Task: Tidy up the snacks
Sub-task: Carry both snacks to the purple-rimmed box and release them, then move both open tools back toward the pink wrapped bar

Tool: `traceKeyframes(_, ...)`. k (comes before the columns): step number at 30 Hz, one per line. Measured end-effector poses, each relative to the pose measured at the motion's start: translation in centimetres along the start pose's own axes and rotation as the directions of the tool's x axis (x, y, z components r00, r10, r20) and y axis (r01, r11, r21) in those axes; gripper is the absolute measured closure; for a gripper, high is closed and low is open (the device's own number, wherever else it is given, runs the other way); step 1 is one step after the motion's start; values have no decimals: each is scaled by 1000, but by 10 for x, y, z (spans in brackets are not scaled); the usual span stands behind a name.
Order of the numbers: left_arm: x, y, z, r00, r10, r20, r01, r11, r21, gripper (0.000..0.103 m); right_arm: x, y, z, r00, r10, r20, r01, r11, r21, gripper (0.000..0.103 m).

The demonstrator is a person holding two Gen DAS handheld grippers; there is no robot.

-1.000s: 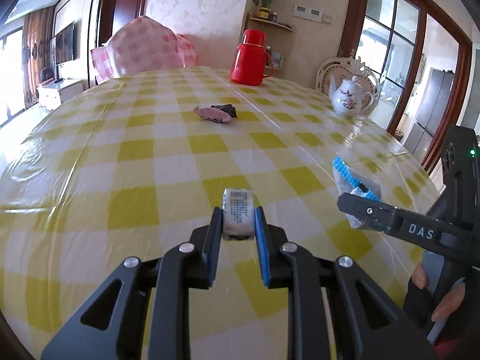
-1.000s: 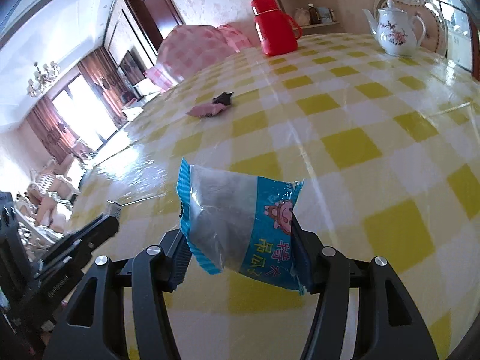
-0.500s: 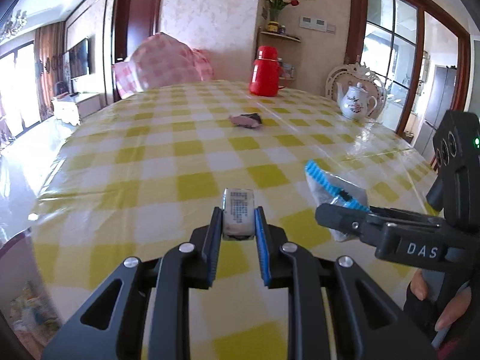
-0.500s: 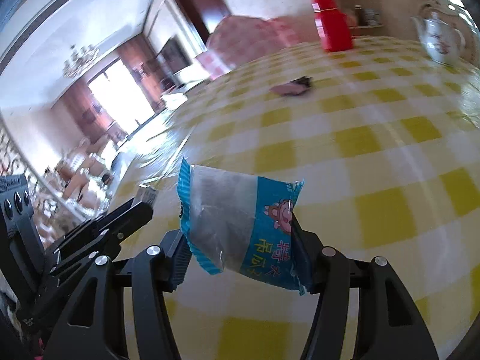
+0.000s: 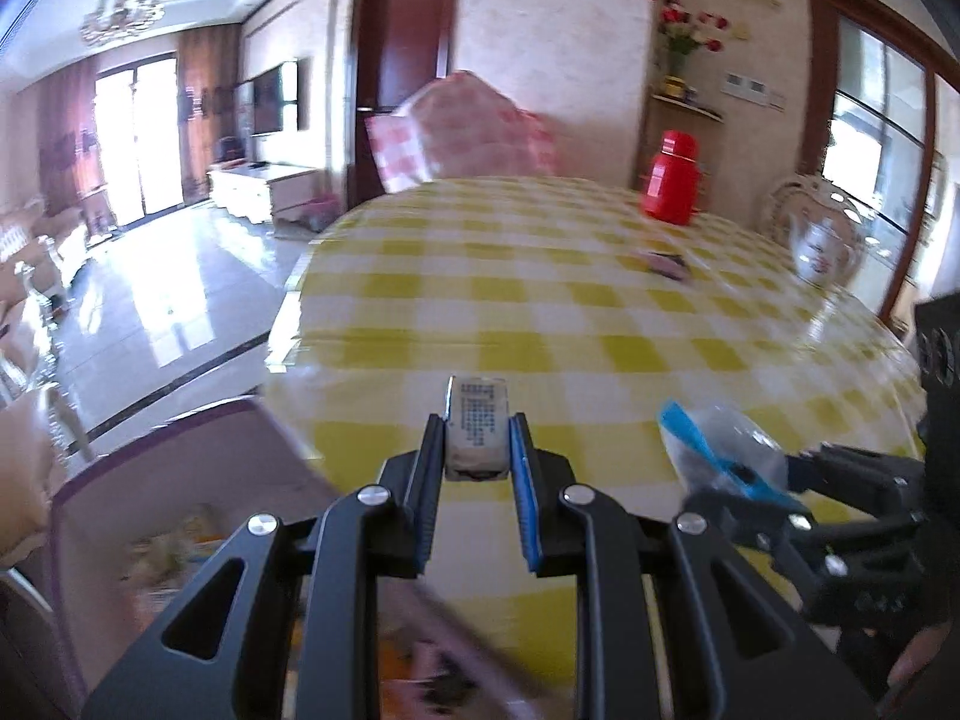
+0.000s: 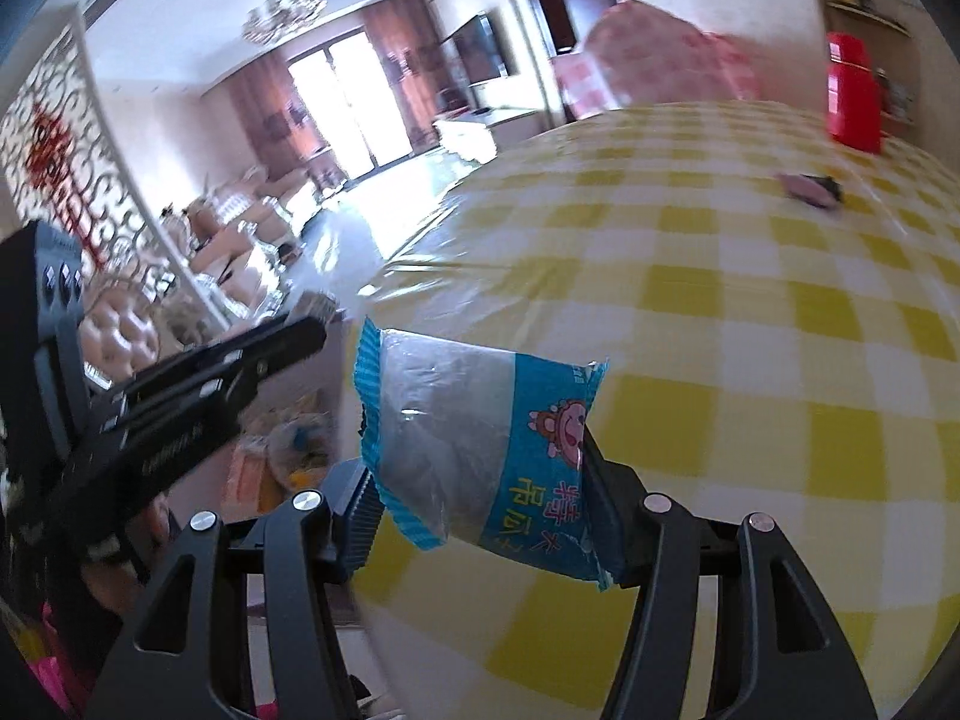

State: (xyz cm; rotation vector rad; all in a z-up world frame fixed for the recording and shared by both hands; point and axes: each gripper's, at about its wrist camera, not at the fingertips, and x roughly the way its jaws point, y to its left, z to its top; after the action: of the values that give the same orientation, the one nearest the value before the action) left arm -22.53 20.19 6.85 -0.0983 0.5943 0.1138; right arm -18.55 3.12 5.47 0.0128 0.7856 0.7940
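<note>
Left tool [image 5: 477, 459] clamped on small white printed packet [image 5: 477, 433], right tool [image 6: 480, 501] on blue-edged snack bag [image 6: 480, 450]; carry level past bench [image 5: 540, 312] edge; release low over purple-rimmed bin [image 5: 180, 468].

Bench [image 5: 540, 312]: glossy clear film over yellow-check cloth. Blue snack packet [image 6: 480, 450]: shiny crinkled plastic. Fingers [image 5: 429, 480]: matt black plastic, ribbed blue pads.

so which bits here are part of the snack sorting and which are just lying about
Job:
small white printed snack pack in left gripper
blue-and-clear wrapped snack in right gripper
pink wrapped snack
purple-rimmed bin

Lying about:
red thermos
white floral teapot
</note>
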Motion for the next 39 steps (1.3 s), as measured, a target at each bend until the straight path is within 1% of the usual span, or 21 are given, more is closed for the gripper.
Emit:
traceKeyframes(4, -5, 37, 2, 996, 91, -5, -91, 995, -31, 81, 13, 45, -2, 999, 30, -27, -33, 995, -96, 46)
traceKeyframes(8, -19, 81, 6, 980, 197, -5, -197, 978, -66, 81, 26, 88, -6, 997, 49, -53, -59, 978, -202, 46)
traceKeyframes(12, -35, 108, 8, 966, 259, -2, -258, 962, -89, 81, 40, 124, -10, 995, 70, -72, -88, 955, -284, 46)
traceKeyframes(13, -36, 113, 9, 962, 273, -8, -272, 958, -88, 79, 44, 129, -10, 994, 80, -75, -99, 951, -293, 45)
traceKeyframes(14, -38, 115, 8, 958, 287, -19, -287, 954, -83, 75, 47, 131, -10, 992, 101, -79, -120, 948, -295, 42)
traceKeyframes(15, -38, 119, 8, 949, 314, -38, -316, 945, -82, 52, 51, 133, -9, 990, 117, -80, -135, 947, -292, 34)
traceKeyframes(16, -38, 123, 7, 939, 342, -39, -345, 934, -90, 18, 53, 134, -9, 990, 121, -74, -138, 948, -286, 27)
traceKeyframes(17, -41, 125, 6, 928, 373, -19, -373, 922, -107, 8, 50, 130, -9, 991, 125, -49, -134, 953, -272, 23)
traceKeyframes(18, -44, 125, 5, 918, 396, 2, -393, 911, -123, 2, 48, 125, -8, 990, 134, -37, -139, 956, -258, 23)
traceKeyframes(19, -46, 125, 5, 916, 400, 7, -396, 909, -131, 2, 44, 118, -7, 990, 141, -30, -144, 960, -242, 23)
traceKeyframes(20, -46, 122, 5, 920, 392, 8, -387, 912, -135, 2, 40, 111, -5, 990, 139, -21, -140, 964, -225, 23)
traceKeyframes(22, -45, 114, 6, 939, 343, 20, -337, 931, -142, 2, 25, 82, 0, 994, 108, 15, -103, 977, -186, 23)
traceKeyframes(23, -44, 108, 5, 942, 334, 29, -327, 934, -145, 2, 22, 72, 4, 995, 92, 26, -86, 981, -175, 23)
traceKeyframes(25, -39, 93, 8, 949, 313, 36, -305, 941, -145, 2, 4, 35, 8, 998, 22, 66, -14, 992, -125, 23)
traceKeyframes(27, -31, 72, 12, 972, 232, 35, -225, 964, -142, 2, -11, -2, 11, 995, -36, 91, 43, 997, -68, 23)
traceKeyframes(29, -19, 40, 17, 992, 126, 17, -122, 982, -144, 2, -22, -37, 13, 990, -97, 105, 100, 995, -26, 23)
traceKeyframes(31, -6, 7, 23, 999, 37, 0, -36, 992, -121, 2, -32, -79, 16, 978, -174, 119, 170, 985, 44, 23)
traceKeyframes(32, 5, -17, 29, 999, -39, -14, 38, 994, -100, 2, -37, -97, 17, 972, -198, 126, 189, 979, 78, 22)
traceKeyframes(35, 39, -69, 47, 986, -162, -49, 157, 983, -92, 2, -50, -154, 20, 944, -297, 147, 269, 946, 182, 22)
traceKeyframes(36, 57, -90, 58, 980, -187, -65, 181, 980, -87, 2, -52, -176, 23, 930, -337, 147, 302, 928, 217, 22)
traceKeyframes(39, 119, -149, 87, 964, -236, -125, 228, 971, -75, 2, -54, -229, 29, 913, -391, 118, 344, 891, 296, 22)
